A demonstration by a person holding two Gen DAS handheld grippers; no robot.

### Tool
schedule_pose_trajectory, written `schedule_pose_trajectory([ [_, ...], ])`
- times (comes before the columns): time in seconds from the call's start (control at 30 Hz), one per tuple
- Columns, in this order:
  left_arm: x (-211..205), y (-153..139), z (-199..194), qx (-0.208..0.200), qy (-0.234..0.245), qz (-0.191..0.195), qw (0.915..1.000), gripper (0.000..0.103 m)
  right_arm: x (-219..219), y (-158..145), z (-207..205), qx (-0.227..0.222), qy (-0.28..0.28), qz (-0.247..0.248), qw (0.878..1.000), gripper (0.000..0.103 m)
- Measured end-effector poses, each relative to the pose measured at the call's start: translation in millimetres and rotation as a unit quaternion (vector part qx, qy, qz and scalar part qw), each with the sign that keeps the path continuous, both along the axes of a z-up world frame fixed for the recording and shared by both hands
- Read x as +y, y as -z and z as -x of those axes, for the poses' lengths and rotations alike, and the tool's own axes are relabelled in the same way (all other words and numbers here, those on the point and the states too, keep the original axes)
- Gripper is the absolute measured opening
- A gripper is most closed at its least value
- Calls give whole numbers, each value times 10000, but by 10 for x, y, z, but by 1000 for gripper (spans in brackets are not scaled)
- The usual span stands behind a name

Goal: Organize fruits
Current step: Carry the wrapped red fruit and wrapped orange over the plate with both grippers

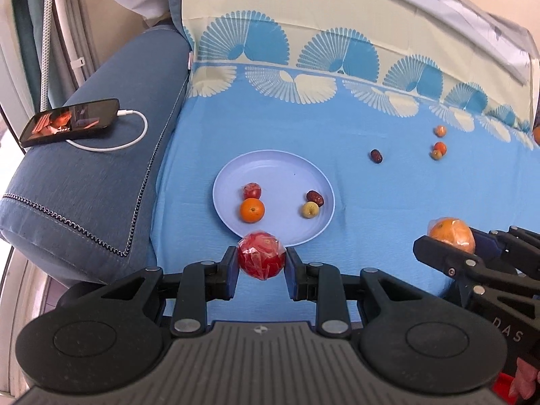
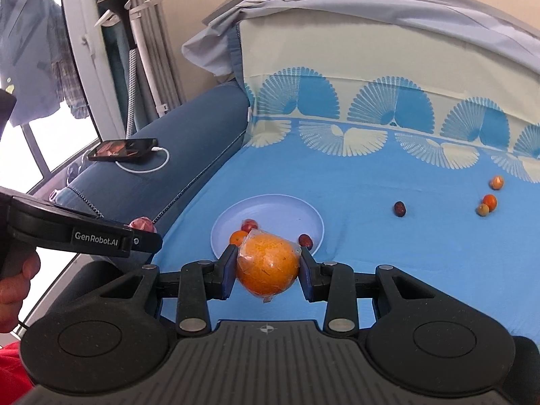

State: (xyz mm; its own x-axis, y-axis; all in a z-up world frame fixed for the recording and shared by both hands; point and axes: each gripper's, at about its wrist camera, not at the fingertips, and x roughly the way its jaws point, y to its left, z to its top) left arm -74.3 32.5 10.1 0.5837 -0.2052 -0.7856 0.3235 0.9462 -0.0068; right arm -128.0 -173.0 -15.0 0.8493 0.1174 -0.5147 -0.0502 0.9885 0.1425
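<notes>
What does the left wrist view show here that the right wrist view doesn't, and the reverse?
Only the left wrist view shows the yellow-green fruit on the plate.

Only the right wrist view shows the person's hand and the window.

Both show the left gripper shut on the wrapped red fruit, the right gripper shut on the wrapped orange, and the phone.

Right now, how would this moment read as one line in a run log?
left tool: shut on red fruit | right tool: shut on orange | plate: four fruits | sheet: loose fruits
</notes>
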Motion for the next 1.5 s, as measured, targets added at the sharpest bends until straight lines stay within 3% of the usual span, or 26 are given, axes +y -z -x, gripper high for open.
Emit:
schedule_pose_trajectory([
  [0.37,85,5,-13,11,-12,186,9998,31,78,-23,9,54,8,168,9998,39],
  [1.5,70,164,-200,286,-10,170,9994,31,70,72,-192,346,117,131,9992,39],
])
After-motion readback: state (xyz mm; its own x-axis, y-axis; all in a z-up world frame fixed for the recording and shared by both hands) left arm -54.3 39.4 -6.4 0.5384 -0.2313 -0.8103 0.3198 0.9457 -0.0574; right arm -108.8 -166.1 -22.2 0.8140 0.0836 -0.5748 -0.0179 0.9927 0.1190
